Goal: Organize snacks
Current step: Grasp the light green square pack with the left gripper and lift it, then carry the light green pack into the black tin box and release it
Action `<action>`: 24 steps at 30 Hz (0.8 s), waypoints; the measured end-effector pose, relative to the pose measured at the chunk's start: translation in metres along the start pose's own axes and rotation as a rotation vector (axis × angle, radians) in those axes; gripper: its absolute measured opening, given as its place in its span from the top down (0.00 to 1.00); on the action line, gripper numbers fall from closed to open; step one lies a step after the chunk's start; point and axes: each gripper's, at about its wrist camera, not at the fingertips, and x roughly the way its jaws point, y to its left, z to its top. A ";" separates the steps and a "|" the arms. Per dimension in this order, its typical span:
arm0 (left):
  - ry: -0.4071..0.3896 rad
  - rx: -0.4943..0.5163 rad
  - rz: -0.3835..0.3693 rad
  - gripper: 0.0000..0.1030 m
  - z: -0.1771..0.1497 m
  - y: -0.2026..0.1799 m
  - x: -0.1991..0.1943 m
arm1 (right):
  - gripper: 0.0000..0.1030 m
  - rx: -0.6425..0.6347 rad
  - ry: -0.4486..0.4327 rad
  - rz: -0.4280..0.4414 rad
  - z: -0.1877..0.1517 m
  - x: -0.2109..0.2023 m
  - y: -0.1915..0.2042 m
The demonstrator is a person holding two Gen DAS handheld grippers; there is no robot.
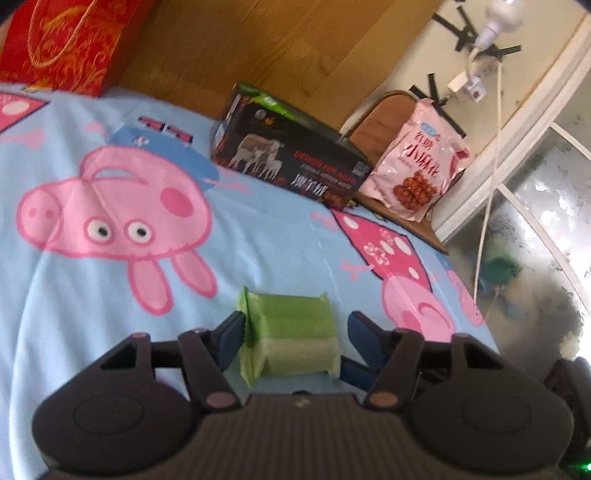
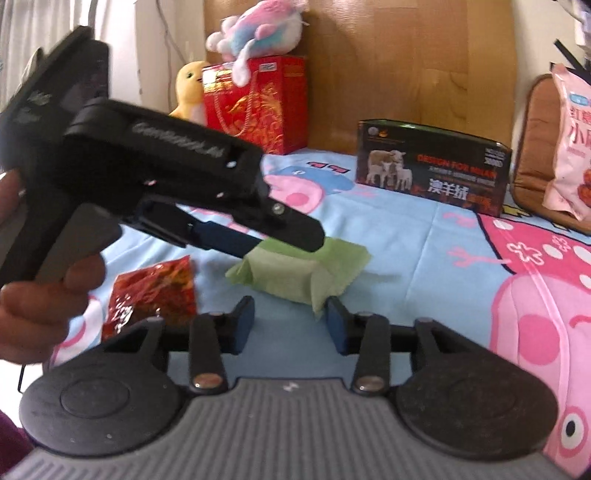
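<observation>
A green snack packet (image 1: 291,325) sits between my left gripper's (image 1: 295,321) fingers, just above a light blue cartoon bedsheet (image 1: 258,240). One pad bends up its crimped end and the other lies close against the far end, so the gripper is shut on it. The right wrist view shows that gripper (image 2: 288,240) from the side over the green packet (image 2: 295,273), with a person's hand (image 2: 44,291) on its handle. My right gripper (image 2: 290,321) is open and empty just short of the packet. To its left a red snack packet (image 2: 151,291) lies on the sheet.
At the back of the bed stands a black box with sheep pictures (image 1: 291,158) (image 2: 432,166). Right of it a pink snack bag (image 1: 417,166) leans on a brown chair cushion (image 1: 384,122). A red gift bag (image 2: 258,99) and plush toys (image 2: 258,26) stand against the wooden headboard.
</observation>
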 end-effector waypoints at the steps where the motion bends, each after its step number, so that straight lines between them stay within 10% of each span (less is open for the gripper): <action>1: -0.009 -0.008 -0.017 0.41 0.002 0.000 -0.003 | 0.62 0.011 -0.008 -0.003 0.000 -0.001 -0.002; 24: -0.218 0.137 -0.105 0.31 0.174 -0.052 0.046 | 0.64 -0.028 -0.347 -0.199 0.114 0.037 -0.056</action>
